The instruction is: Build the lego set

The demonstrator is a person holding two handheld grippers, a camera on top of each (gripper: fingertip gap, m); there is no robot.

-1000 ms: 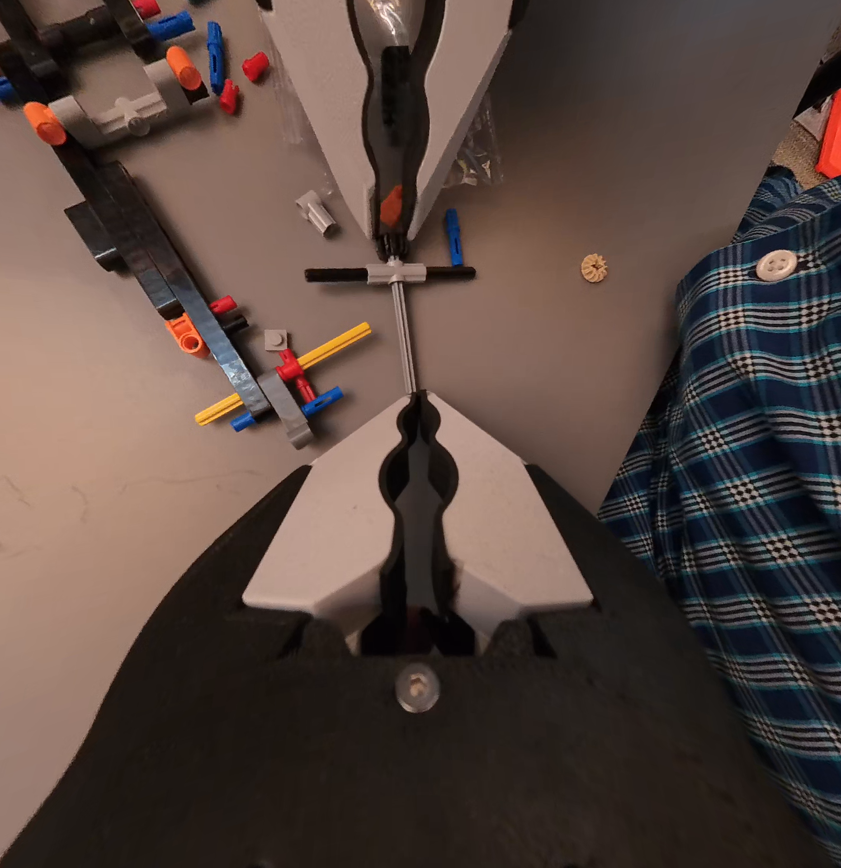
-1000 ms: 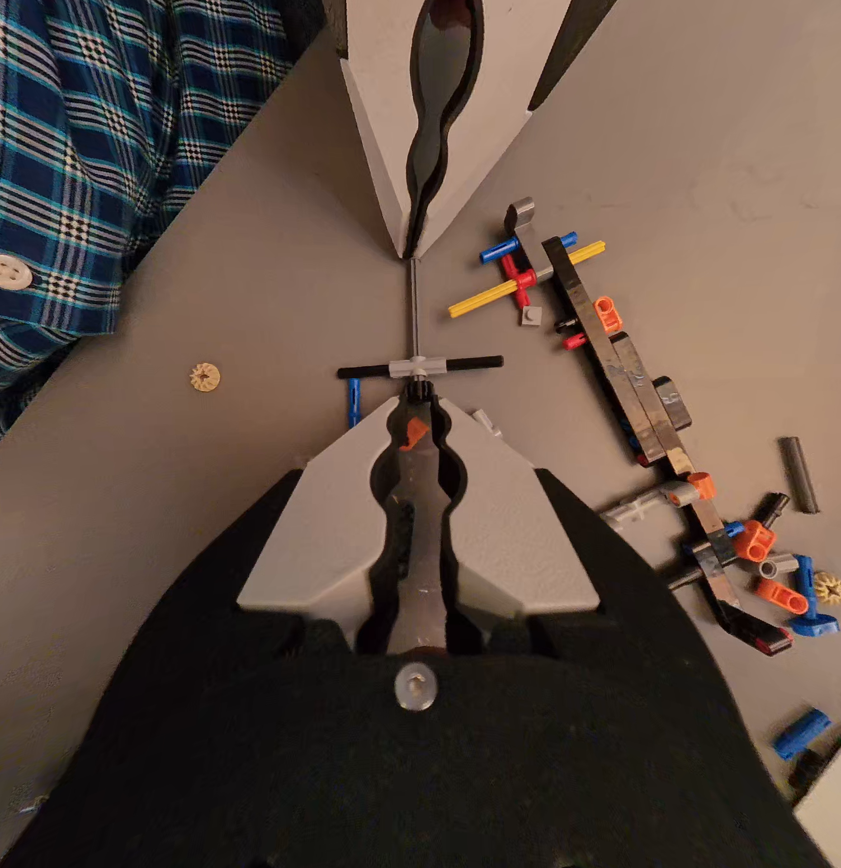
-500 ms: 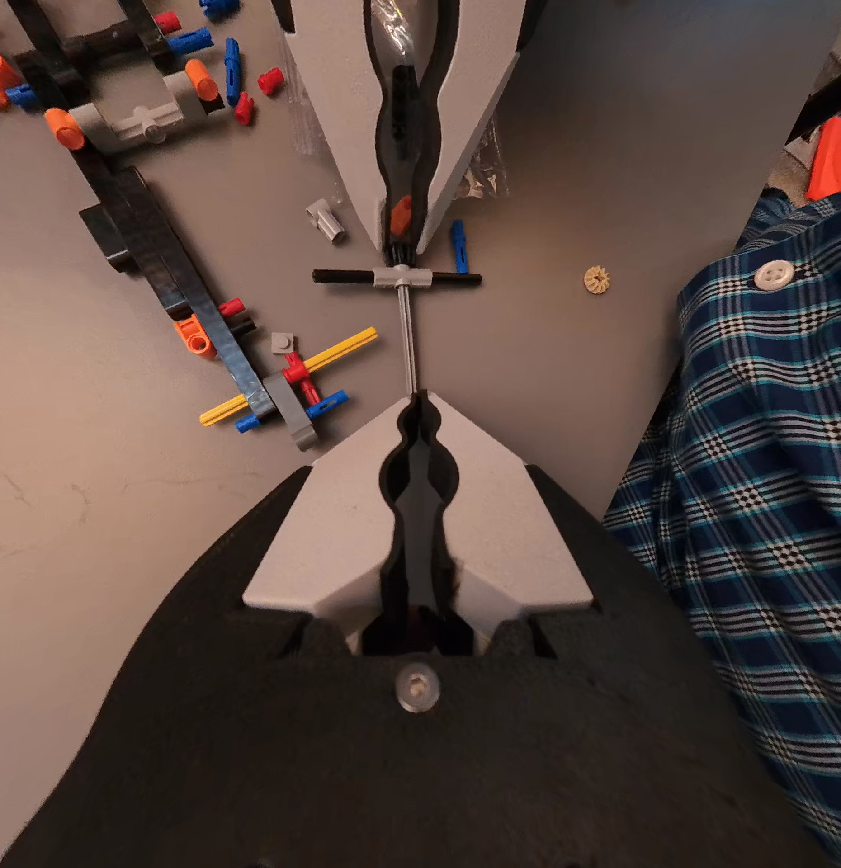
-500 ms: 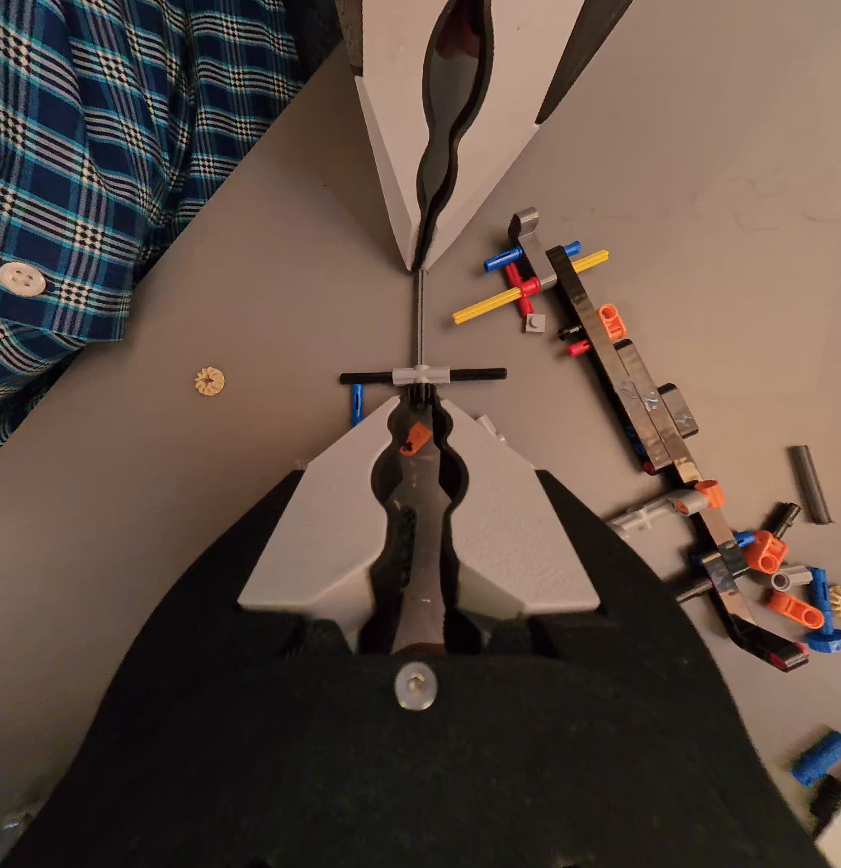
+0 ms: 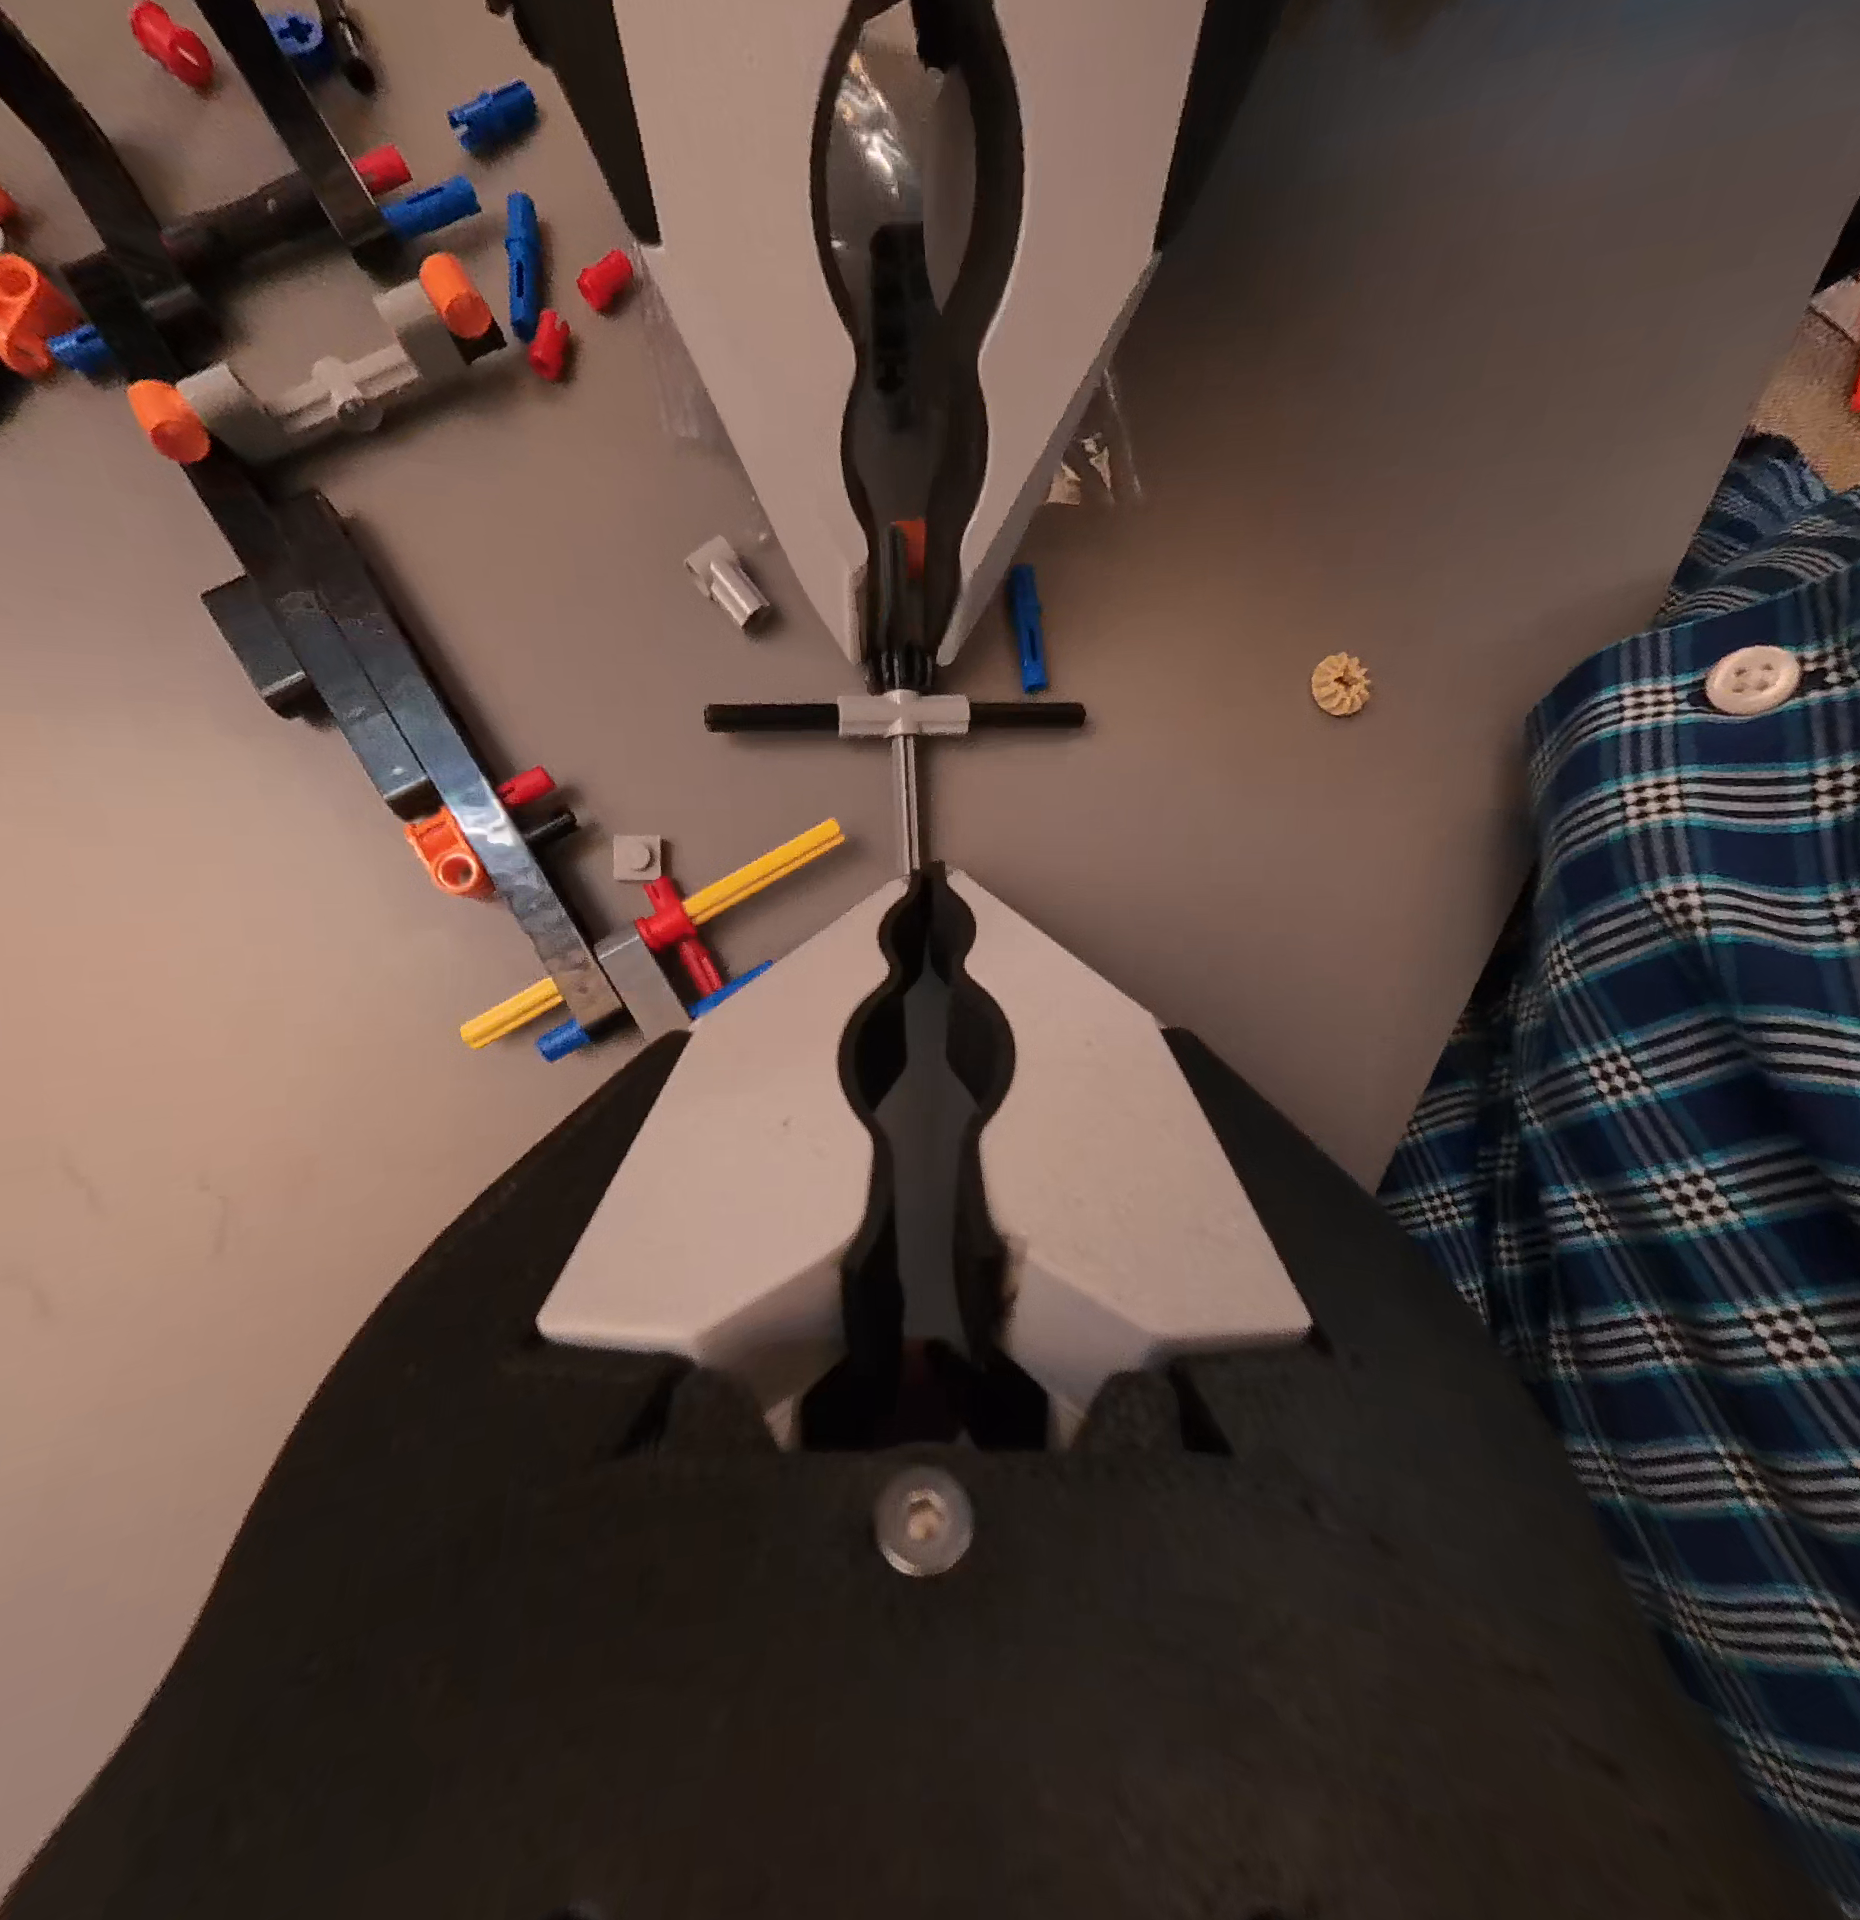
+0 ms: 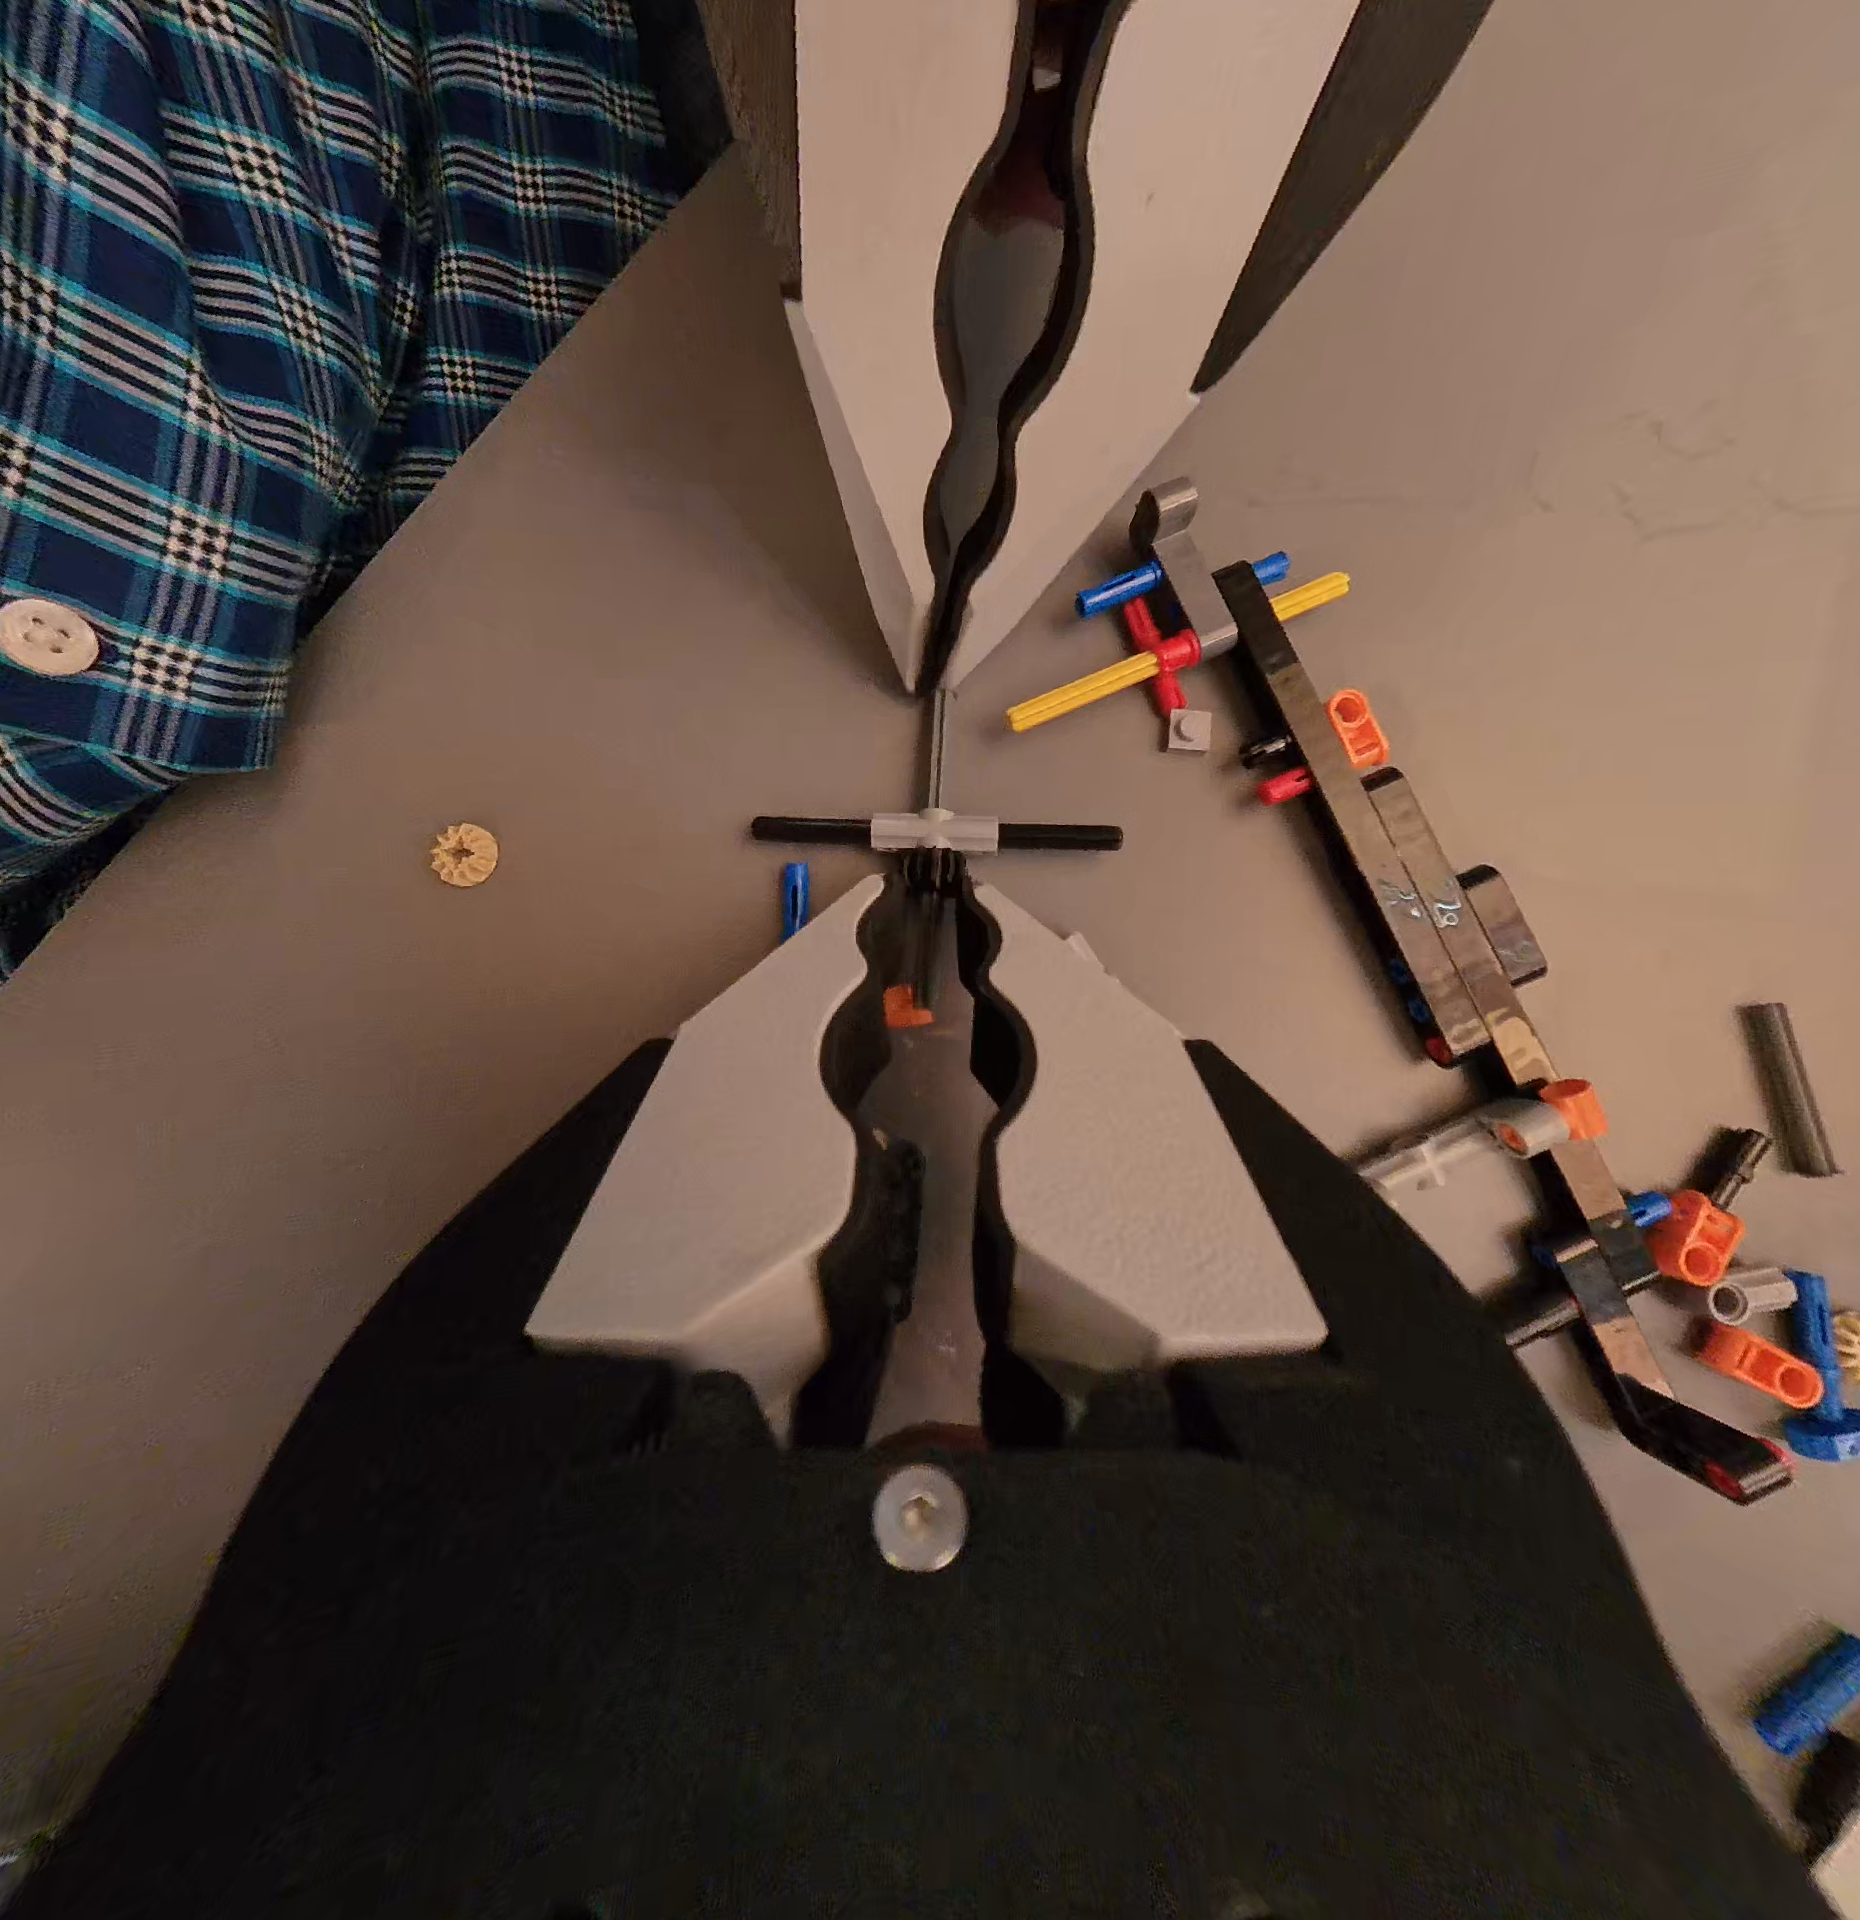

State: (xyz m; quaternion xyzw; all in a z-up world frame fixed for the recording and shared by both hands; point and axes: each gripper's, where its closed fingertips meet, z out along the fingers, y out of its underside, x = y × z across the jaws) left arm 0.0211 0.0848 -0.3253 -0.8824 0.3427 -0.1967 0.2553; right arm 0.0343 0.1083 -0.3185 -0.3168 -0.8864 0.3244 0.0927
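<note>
Left tool (image 5: 913, 878): clenched on the near end of a thin grey rod (image 5: 908, 798), fingers pressed together with only the rod between them.
Right tool (image 6: 931, 883): clenched on a short black pin (image 6: 924, 940) with an orange piece (image 6: 905, 1006) behind it, just at the fingertips.
Joined part: the grey rod runs into a grey cross connector (image 6: 934, 831), through which a black bar (image 6: 1056, 834) passes sideways; it hangs between the two tools, above the counter (image 5: 230, 1195).
Partly built frame (image 6: 1425, 894): long black beams with orange, red, blue and yellow pieces, lying on the counter beside the tools.
Loose bits: a tan gear (image 5: 1339, 684) and a blue pin (image 5: 1026, 627) near the connector.
Person: plaid sleeve (image 5: 1684, 1039) at the counter's edge.
</note>
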